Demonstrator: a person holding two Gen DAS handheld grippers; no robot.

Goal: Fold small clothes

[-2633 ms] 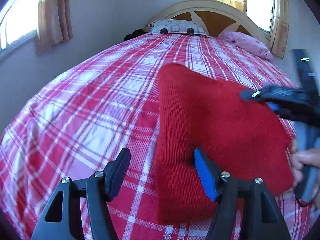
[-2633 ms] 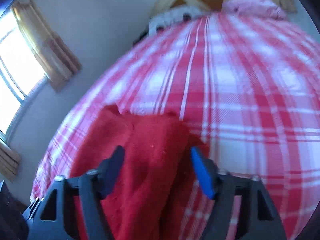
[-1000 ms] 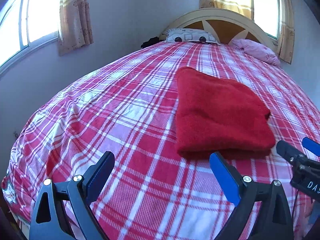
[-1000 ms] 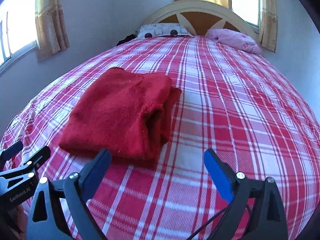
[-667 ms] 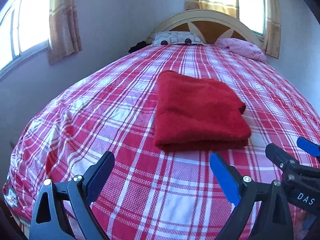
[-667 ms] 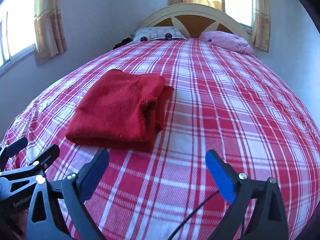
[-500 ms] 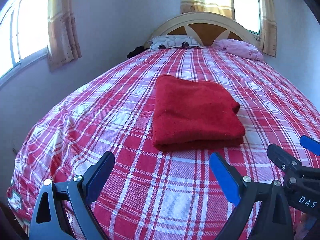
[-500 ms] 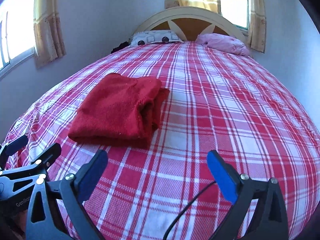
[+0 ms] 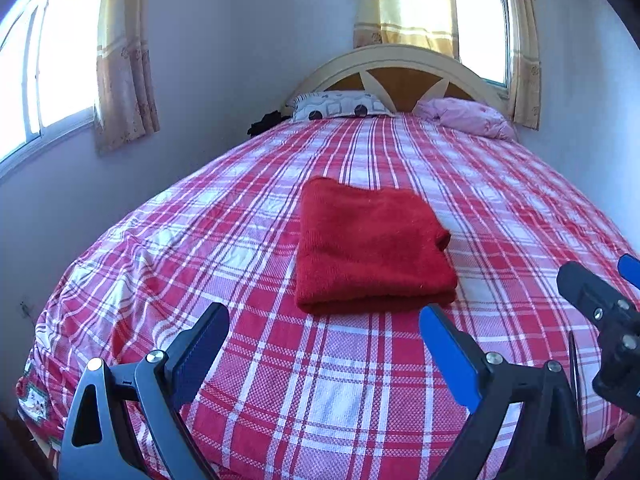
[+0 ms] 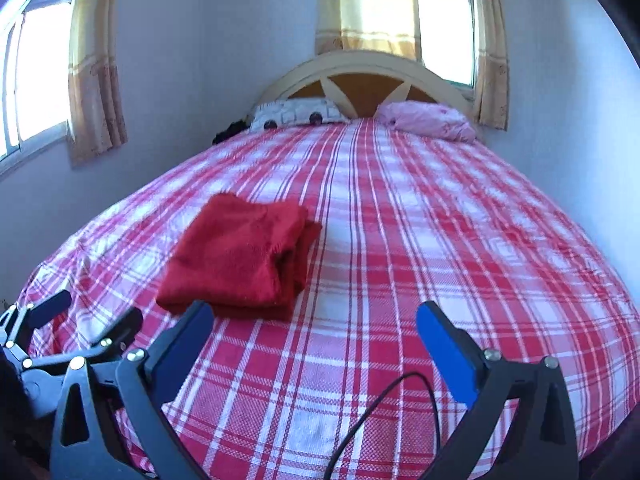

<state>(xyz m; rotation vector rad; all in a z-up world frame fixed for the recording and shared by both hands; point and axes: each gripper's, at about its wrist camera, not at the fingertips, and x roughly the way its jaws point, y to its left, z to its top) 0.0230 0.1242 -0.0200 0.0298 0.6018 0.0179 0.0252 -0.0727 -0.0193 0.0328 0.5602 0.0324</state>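
left wrist view
red garment: seen folded into a flat rectangle at the centre of the frame, lying on the bedspread, just beyond the finger tips and touched by neither.
left gripper: jaws are held wide apart along the lower edge; only bedspread is seen between them.
right gripper: seen in part at the right edge, above the bedspread; whether it is apart or together cannot be told from this view.
bedspread: red, pink and white plaid, spread over the whole bed.
headboard: arched, cream and brown, at upper centre.
pillows: a patterned pillow and a pink pillow are seen under the headboard.
writing: none can be read.

right wrist view
red garment: seen left of centre, stacked layers showing at its right side, apart from both grippers.
right gripper: jaws are spread fully, nothing clamped; a black cable loops between them low in the frame.
left gripper: seen at the lower left, fingers parted over the bed edge.
curtains: yellow-brown, hung at the windows.
writing: none can be read.
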